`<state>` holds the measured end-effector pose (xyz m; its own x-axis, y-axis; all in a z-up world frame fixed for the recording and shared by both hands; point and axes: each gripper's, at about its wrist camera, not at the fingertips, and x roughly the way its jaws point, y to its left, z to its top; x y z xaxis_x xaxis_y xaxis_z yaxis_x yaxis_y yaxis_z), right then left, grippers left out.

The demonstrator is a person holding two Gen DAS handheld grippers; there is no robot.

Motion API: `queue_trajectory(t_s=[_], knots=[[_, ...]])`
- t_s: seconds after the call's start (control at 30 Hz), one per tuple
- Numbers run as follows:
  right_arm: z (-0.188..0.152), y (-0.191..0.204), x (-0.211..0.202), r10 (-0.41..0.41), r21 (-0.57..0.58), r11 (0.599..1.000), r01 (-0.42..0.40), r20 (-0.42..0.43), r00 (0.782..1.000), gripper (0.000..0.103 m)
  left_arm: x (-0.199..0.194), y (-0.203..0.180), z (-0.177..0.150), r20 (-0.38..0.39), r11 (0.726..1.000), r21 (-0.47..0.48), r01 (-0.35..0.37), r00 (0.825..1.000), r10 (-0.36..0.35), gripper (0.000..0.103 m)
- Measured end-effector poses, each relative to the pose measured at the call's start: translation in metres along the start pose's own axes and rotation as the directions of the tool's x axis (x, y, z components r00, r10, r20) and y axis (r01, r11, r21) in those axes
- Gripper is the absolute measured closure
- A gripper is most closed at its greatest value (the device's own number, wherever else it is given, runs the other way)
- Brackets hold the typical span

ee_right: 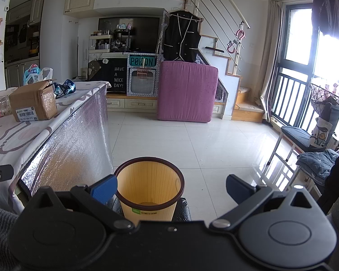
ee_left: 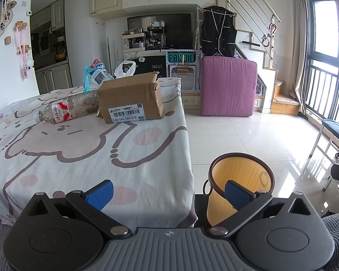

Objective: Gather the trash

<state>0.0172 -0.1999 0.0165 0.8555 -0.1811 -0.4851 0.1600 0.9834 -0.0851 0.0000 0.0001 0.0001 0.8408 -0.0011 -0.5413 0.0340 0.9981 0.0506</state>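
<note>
A cardboard box (ee_left: 130,97) with a barcode label lies on the cloth-covered table (ee_left: 79,153); a plastic bottle (ee_left: 66,110) with a red label lies on its side left of it. Behind them stand a blue-white snack bag (ee_left: 96,72) and a white plastic bag (ee_left: 125,67). An empty yellow bin (ee_left: 240,180) stands on the floor by the table's right edge. My left gripper (ee_left: 168,193) is open over the table's near corner, nothing between its fingers. My right gripper (ee_right: 169,188) is open just above the bin (ee_right: 149,187). The box (ee_right: 34,101) lies far left in that view, a dark blue wrapper (ee_right: 64,88) behind it.
A purple upright mattress (ee_right: 186,91) leans near the stairs at the back. White tiled floor (ee_right: 192,140) stretches ahead. A bench (ee_right: 300,136) and a folded garment (ee_right: 317,162) stand at the right by the window. Silver foil (ee_right: 72,140) hangs down the table's side.
</note>
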Motion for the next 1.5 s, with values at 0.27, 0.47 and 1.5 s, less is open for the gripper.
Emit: queue_trajectory(t_s=[0.27,0.47,1.5], knots=[[0.000,0.000,0.000,0.000,0.000,1.000,0.000,-0.001,1.000,0.000,0.000,0.000,0.000,-0.001,1.000,0.001,0.000,1.000,0.000,0.000],[0.000,0.000,-0.001,0.000,0.000,1.000,0.000,0.000,1.000,0.000,0.000,0.000,0.000,0.002,1.000,0.002,0.001,1.000,-0.001,0.000],[0.017,-0.004,-0.007,0.042,0.033,0.998,-0.044,0.051,0.998,0.000,-0.006,0.005,0.031,0.063,1.000,-0.029,0.010,0.998,-0.008,0.000]])
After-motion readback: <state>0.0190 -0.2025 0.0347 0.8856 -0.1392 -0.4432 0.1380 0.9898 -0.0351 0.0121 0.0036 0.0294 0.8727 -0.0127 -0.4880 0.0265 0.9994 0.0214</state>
